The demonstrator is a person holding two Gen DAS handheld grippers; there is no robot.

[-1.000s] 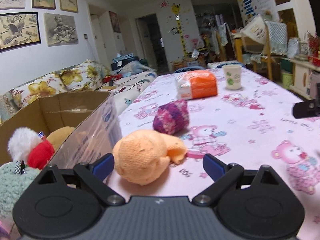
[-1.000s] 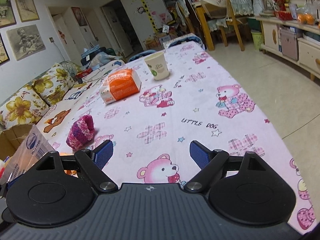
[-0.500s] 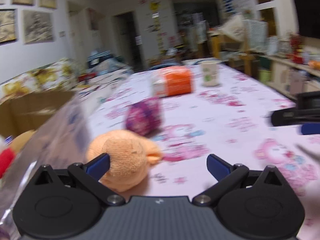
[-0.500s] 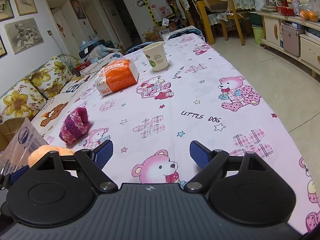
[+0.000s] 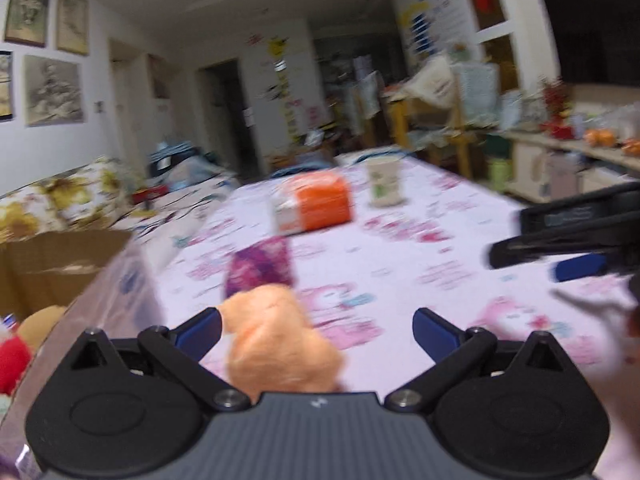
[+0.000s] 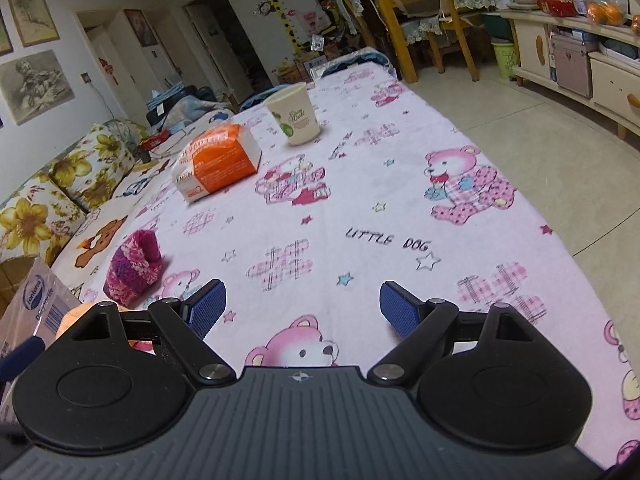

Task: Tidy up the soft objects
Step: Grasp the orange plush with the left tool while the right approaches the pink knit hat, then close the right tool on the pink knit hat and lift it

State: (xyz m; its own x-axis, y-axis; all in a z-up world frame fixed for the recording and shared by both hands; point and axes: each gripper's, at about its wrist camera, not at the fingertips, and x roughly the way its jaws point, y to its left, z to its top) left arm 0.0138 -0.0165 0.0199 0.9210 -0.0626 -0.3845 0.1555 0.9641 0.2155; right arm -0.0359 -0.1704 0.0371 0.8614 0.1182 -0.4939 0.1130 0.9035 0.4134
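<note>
- Left claw is released, its two blue pads wide apart; the orange soft object sits between them, close against the left pad and well apart from the right one. This view is blurred.
- Right claw is also released and grasps nothing; only the cloth of the counter shows between its pads.
- Soft objects on the counter: two. One is the orange one; the other is the purple-pink knitted object, which lies just behind the orange one, near the left edge of the counter.
- Other things on the counter: one orange and white pack and one paper cup, both toward the far end, the cup to the right of the pack.
- One cardboard box stands at the left edge of the counter, with a red and white plush and a tan plush inside it.
- Counter cloth is pink with bears, stars and the words "LITTLE DOG".
- Room: a flowered sofa along the left wall, framed pictures above it, a wooden chair and a cream cabinet at the right.
</note>
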